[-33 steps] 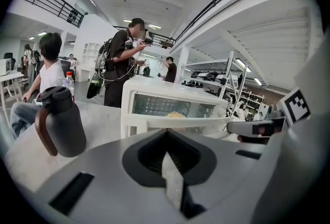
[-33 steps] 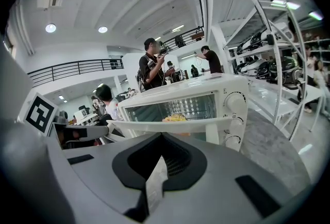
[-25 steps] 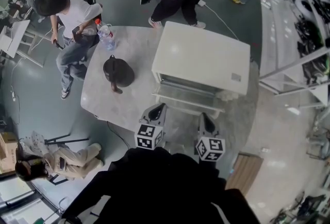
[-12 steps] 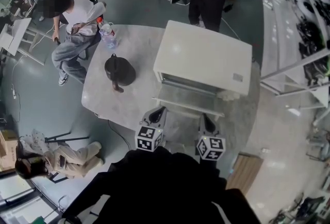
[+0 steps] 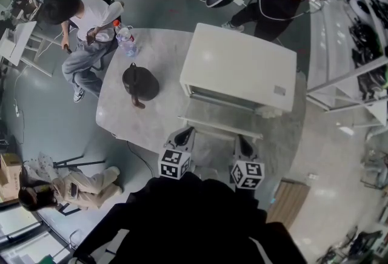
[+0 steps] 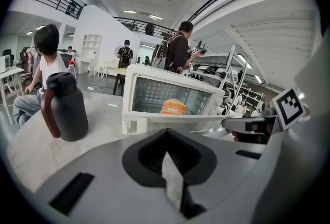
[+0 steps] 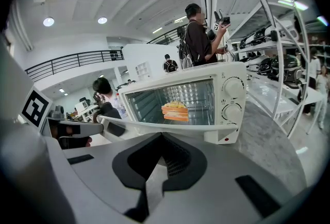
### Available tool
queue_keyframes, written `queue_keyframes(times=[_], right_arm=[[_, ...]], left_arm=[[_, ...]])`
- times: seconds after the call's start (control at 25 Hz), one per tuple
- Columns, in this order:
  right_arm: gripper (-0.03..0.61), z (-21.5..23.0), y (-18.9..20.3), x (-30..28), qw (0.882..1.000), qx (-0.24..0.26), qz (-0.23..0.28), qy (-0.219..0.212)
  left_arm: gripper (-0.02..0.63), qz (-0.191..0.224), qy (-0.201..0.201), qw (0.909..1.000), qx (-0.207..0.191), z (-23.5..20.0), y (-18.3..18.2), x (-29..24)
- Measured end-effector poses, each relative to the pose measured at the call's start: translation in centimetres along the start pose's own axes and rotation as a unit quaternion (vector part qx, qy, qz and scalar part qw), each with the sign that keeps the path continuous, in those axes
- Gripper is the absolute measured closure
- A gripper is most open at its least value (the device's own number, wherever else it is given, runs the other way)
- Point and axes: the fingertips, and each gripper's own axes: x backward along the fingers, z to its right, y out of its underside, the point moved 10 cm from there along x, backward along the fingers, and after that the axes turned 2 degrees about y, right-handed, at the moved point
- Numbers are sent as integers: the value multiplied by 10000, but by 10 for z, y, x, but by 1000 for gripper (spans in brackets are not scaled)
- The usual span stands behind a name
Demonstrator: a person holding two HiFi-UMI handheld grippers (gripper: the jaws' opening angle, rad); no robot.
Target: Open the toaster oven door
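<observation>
Setting: open workshop hall, round marble desk [image 5: 130,120].
Left gripper [image 5: 185,132]: fingers closed together, empty, near the door's front edge.
Right gripper [image 5: 242,141]: likewise closed, empty.
Door [image 5: 221,121]: lowered flat before the toaster oven [image 5: 239,65].
Contents: sandwich [image 7: 175,110] on the rack.
Progress: we judge the opening done, nothing left.

Head view looks steeply down over the table's [image 5: 151,117] near edge; both low gripper views closely share the toaster oven's [image 5: 239,65] front.
</observation>
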Motion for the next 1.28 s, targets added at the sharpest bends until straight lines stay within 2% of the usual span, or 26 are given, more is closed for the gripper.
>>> queue_keyframes(times=[0.84,1.08,1.28], right_arm=[[576,2,24,1,9994,-154,-313,-66],[575,3,30,1,9991,-170,-364,-160],[575,1,33,3,9984,-242,-487,-144]], left_arm=[[611,-374,-34,9992,163,0,18,0],[611,-491,16,9980,404,-1,23,-1],[611,-626,44,9971,441,-2,28,1]])
